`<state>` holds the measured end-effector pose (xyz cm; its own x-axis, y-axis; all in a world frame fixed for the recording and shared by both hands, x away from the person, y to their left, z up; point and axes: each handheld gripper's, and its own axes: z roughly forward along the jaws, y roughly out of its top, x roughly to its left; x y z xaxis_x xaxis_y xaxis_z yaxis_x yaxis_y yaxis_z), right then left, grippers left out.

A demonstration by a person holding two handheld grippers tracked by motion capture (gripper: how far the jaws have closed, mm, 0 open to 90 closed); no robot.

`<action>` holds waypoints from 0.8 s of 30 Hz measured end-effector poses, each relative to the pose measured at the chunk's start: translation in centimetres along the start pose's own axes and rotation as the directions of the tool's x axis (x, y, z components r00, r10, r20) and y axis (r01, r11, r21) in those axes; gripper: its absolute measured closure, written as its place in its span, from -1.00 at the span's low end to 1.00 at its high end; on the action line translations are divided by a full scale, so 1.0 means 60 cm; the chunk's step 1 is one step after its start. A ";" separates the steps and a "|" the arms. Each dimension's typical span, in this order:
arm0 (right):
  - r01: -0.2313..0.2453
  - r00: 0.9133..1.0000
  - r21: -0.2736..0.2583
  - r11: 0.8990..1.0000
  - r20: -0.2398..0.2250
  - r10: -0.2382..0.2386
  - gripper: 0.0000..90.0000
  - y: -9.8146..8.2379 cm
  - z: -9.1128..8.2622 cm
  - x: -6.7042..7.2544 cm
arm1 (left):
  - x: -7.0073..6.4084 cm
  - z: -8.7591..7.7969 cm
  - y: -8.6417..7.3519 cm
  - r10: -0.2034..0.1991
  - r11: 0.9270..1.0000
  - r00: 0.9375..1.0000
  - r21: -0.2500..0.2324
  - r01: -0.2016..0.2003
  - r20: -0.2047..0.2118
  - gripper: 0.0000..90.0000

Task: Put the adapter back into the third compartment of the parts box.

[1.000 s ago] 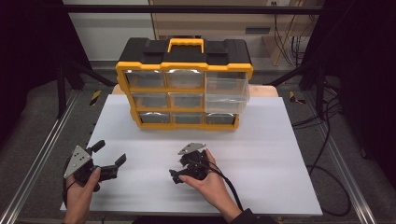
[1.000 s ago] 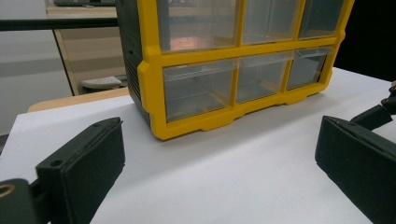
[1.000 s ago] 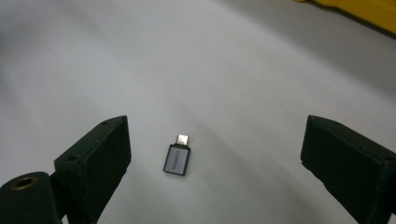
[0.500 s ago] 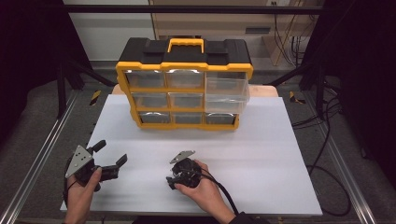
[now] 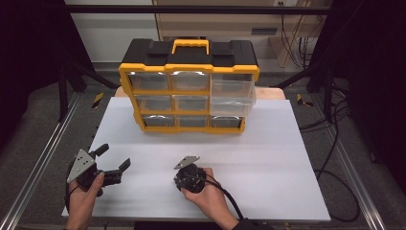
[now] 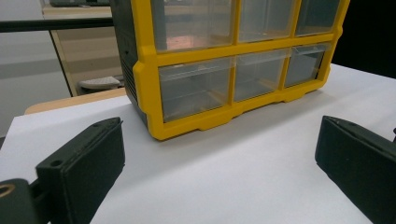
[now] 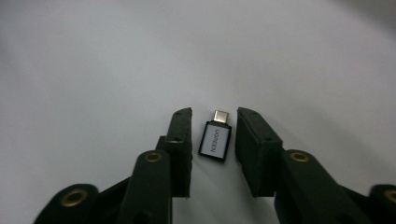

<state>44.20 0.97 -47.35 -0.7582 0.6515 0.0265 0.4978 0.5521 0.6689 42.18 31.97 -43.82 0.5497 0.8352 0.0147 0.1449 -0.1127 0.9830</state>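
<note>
Right gripper view: the right gripper [image 7: 214, 140] is closing its fingers [image 7: 180, 144] around a small adapter [image 7: 215, 141] lying flat between them on the counter [image 7: 93, 70], gaps remaining, evidently for pickup. The left gripper [image 6: 219, 168] is idling, fingers spread wide.

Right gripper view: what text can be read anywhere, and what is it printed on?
"UGREEN", as best it reads, runs lengthwise on the pale face of the small black adapter with a metal plug, lying on the white table between the right gripper jaws.
No other lettering is legible in any view.
</note>
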 end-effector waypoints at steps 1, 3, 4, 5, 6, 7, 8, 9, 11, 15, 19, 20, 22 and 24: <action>0.015 1.000 -0.006 1.000 0.011 -0.015 0.56 -0.002 0.000 0.001 | 0.000 0.001 0.000 0.002 1.000 1.000 0.001 -0.002 0.000 -0.97; 0.015 1.000 -0.021 1.000 0.020 -0.015 0.59 -0.006 0.000 0.003 | -0.002 0.002 0.000 0.007 1.000 1.000 0.006 -0.007 0.001 -0.97; 0.026 0.999 -0.025 0.999 0.024 -0.025 0.61 -0.006 0.000 0.003 | -0.002 0.002 0.000 0.008 1.000 1.000 0.006 -0.008 0.001 -0.97; 0.032 0.999 -0.031 0.999 0.024 -0.032 0.63 -0.007 0.001 0.003 | -0.002 0.001 0.000 0.008 1.000 1.000 0.005 -0.008 0.002 -0.97; 0.033 0.999 -0.034 0.999 0.027 -0.032 0.65 -0.007 0.001 0.004 | -0.002 0.001 0.000 0.007 1.000 1.000 0.005 -0.007 0.001 -0.97; 0.031 0.999 -0.036 0.999 0.032 -0.030 0.66 -0.008 0.001 0.005 | -0.001 0.001 0.000 0.006 1.000 1.000 0.005 -0.006 0.001 -0.97; 0.031 0.999 -0.041 0.999 0.036 -0.030 0.67 -0.009 0.002 0.006 | -0.001 0.001 0.000 0.005 1.000 1.000 0.006 -0.005 0.000 -0.97; 0.033 0.999 -0.047 0.998 0.040 -0.032 0.69 -0.010 0.002 0.008 | 0.000 0.001 0.000 0.003 1.000 1.000 0.005 -0.003 0.003 -0.97; 0.035 0.998 -0.049 0.998 0.047 -0.032 0.70 -0.011 0.002 0.010 | 0.000 0.001 0.000 0.003 1.000 1.000 0.006 -0.003 0.004 -0.97; 0.038 0.998 -0.056 0.998 0.049 -0.035 0.71 -0.012 0.002 0.010 | 0.000 0.001 0.000 0.000 1.000 1.000 0.006 0.000 0.003 -0.97; 0.014 1.000 -0.069 0.998 0.021 -0.013 0.71 -0.015 0.000 0.003 | 0.000 -0.001 0.000 -0.001 1.000 1.000 0.000 0.001 0.003 -0.97; 0.015 1.000 -0.069 0.998 0.025 -0.013 0.71 -0.015 -0.001 0.000 | 0.001 -0.001 0.001 0.000 1.000 1.000 0.000 0.000 0.003 -0.97; 0.005 1.000 -0.077 0.997 0.026 -0.003 0.71 -0.017 -0.003 -0.007 | 0.002 0.000 0.000 -0.001 1.000 1.000 0.002 0.001 0.004 -0.97; -0.004 1.000 -0.090 0.996 0.015 0.006 0.71 -0.018 -0.007 -0.014 | 0.002 0.000 0.000 -0.004 1.000 1.000 0.001 0.004 0.006 -0.97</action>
<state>44.15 -0.38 -47.80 -0.7487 0.6626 0.0188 0.4613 0.5004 0.7326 42.28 32.07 -43.83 0.5539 0.8326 0.0092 0.1485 -0.1097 0.9828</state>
